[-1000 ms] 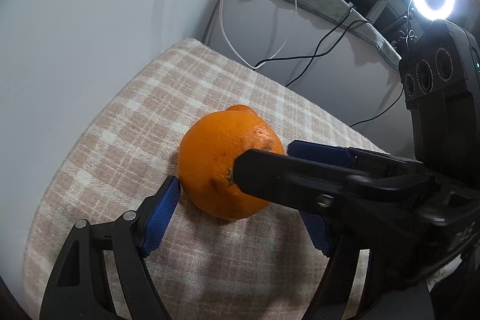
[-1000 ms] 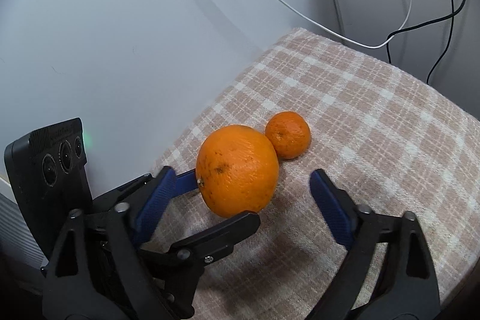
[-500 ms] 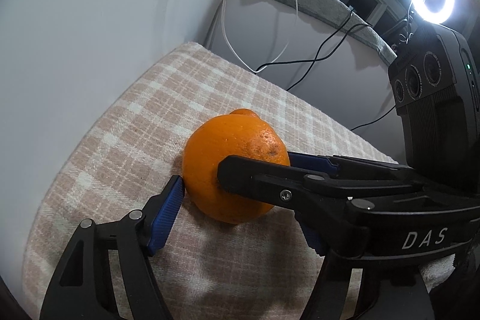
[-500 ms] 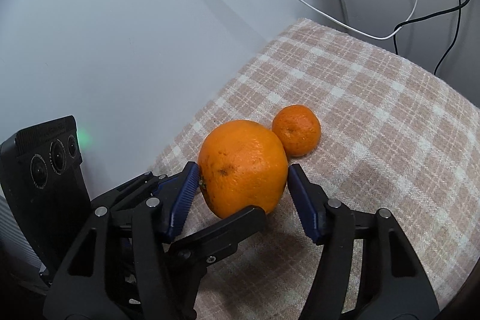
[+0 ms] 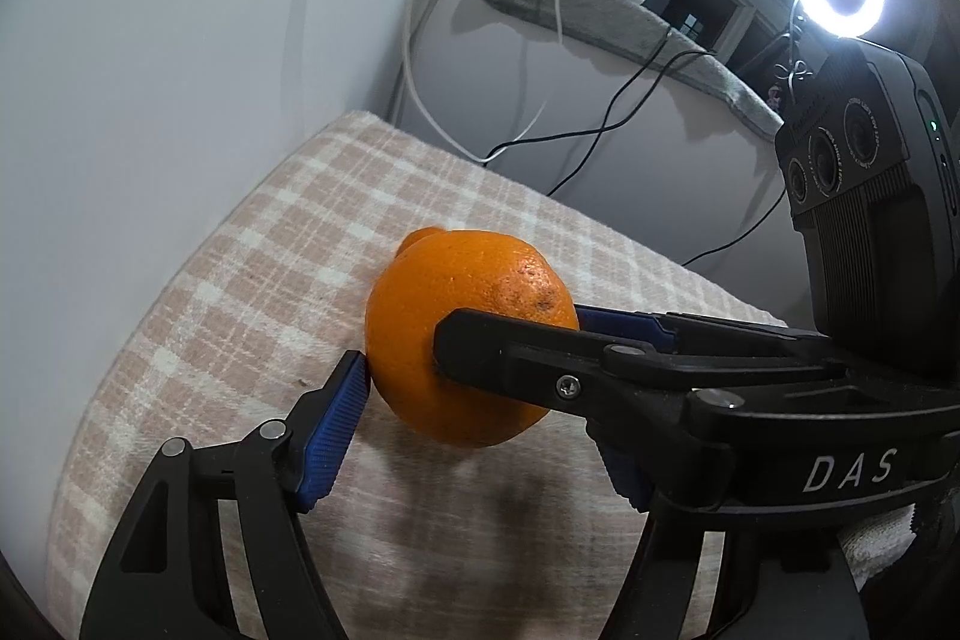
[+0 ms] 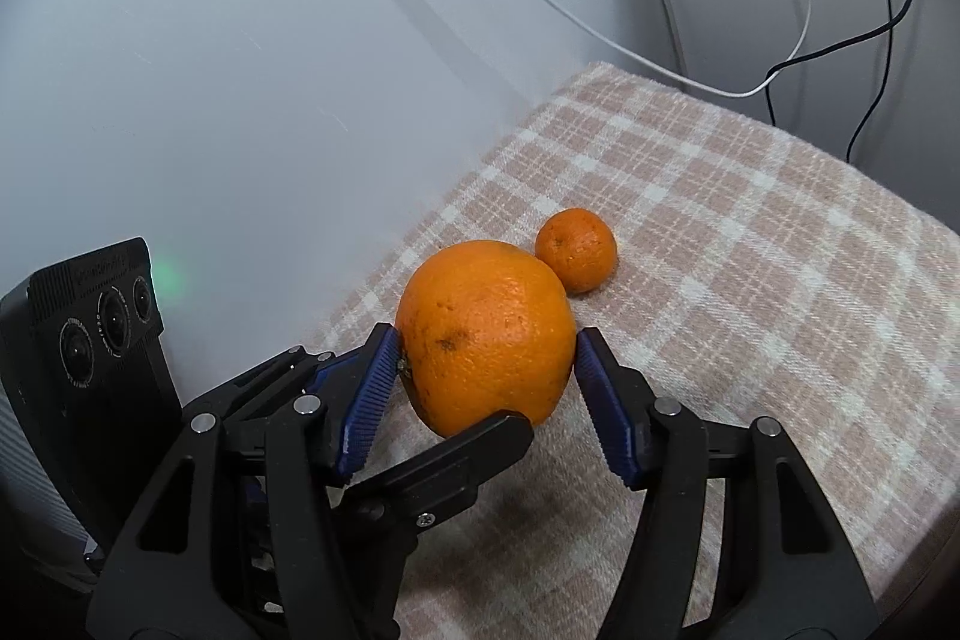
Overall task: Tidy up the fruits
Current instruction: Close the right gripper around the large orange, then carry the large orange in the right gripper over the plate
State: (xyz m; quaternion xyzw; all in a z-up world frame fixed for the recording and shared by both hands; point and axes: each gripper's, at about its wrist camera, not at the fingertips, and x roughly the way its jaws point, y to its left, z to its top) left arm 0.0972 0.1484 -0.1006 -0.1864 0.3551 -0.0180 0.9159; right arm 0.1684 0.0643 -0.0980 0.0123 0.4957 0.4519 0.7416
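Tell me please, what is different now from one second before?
The right gripper closed its fingers from wide open onto the big orange and now grips it. The left gripper narrowed a little; its fingers also press this orange. The small orange and the checked cloth stayed as they were.

I see a big orange that is bright orange with a small brown spot. The little mandarin is orange too. The cloth has pink and white checks. My gripper pads are blue on black arms. The wall is pale grey.
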